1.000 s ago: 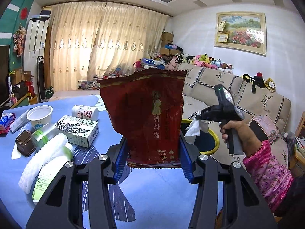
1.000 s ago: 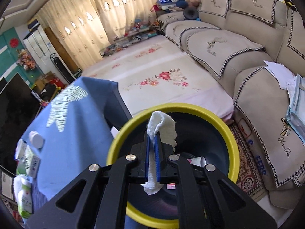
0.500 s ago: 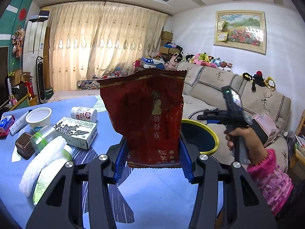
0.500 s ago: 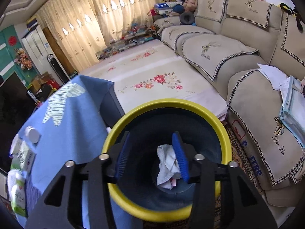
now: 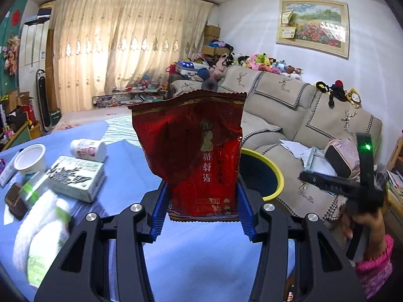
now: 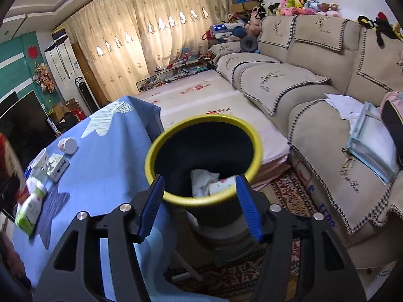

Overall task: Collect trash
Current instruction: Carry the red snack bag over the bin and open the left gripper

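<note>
My left gripper (image 5: 202, 201) is shut on a red snack bag (image 5: 194, 156), held upright above the blue table (image 5: 191, 259). Behind the bag stands a dark bin with a yellow rim (image 5: 273, 173) beside the table's right edge. In the right wrist view the bin (image 6: 201, 123) sits just ahead, with a crumpled white tissue (image 6: 201, 181) and other scraps lying inside. My right gripper (image 6: 200, 201) hovers near the bin's front rim, its jaws opening with nothing between them. From the left wrist view, the right gripper (image 5: 306, 176) is held by a hand at the far right.
On the table's left lie a white cup (image 5: 29, 157), a patterned box (image 5: 75, 176), a small jar (image 5: 88, 147), a green-and-white bottle (image 5: 45, 246) and a dark case (image 5: 15, 201). A beige sofa (image 6: 314, 80) with papers runs along the right. A patterned rug (image 6: 289, 191) lies under the bin.
The right gripper opened and dropped the white tissue into the bin, then drew back and away from it. The left gripper with the red bag shifted slightly toward the bin.
</note>
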Available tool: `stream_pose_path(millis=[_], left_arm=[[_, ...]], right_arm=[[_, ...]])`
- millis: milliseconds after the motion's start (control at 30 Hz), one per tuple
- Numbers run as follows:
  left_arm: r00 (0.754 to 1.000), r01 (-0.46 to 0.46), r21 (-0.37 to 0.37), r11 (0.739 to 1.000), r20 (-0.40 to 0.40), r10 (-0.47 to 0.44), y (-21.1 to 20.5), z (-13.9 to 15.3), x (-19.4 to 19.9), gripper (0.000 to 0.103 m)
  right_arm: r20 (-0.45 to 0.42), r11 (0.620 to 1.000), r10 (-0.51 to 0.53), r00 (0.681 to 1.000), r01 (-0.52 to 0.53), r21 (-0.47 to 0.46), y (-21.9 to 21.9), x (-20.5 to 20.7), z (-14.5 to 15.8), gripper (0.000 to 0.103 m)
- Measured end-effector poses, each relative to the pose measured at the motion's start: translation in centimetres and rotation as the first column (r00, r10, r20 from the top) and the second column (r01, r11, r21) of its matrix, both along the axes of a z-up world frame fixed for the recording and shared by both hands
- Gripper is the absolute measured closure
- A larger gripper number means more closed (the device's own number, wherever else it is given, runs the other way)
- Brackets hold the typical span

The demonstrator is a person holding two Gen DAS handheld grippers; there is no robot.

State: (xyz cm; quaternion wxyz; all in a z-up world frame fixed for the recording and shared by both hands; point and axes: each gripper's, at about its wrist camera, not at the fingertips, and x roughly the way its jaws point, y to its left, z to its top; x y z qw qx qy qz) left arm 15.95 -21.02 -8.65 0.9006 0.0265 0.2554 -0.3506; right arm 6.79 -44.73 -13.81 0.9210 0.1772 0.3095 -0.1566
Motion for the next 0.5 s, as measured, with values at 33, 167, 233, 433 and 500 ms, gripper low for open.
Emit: stream_pose_path(millis=[33, 167, 233, 433, 500], left_arm=[[1.000, 0.011, 0.003, 1.000, -0.007, -0.011, -0.8, 0.1, 0.2, 0.054], [0.998, 0.056, 0.017, 0.998, -0.028, -0.055, -3.6, 0.3, 1.0, 0.054], [0.996, 0.087, 0.029, 0.996, -0.039, -0.086, -5.4, 0.5, 1.5, 0.054], [0.981, 0.180, 0.064, 0.982, -0.083, -0.175, -11.3, 0.9, 3.0, 0.054], [0.975, 0.205, 0.067, 0.976, -0.105, -0.198, -12.9, 0.8, 3.7, 0.054]], right_arm=[[0.003, 1.000, -0.004, 1.000, 0.004, 0.005, -0.2, -0.5, -0.1, 0.046], [0.015, 1.000, -0.025, 1.000, 0.025, 0.018, -0.7, -2.3, -0.5, 0.046], [0.017, 0.999, -0.030, 0.999, 0.029, 0.021, -0.9, -2.6, -0.7, 0.045], [0.034, 0.998, -0.044, 0.998, 0.042, 0.051, -2.0, -3.5, -1.1, 0.044], [0.040, 0.997, -0.051, 0.998, 0.048, 0.055, -2.3, -3.5, -1.1, 0.044]])
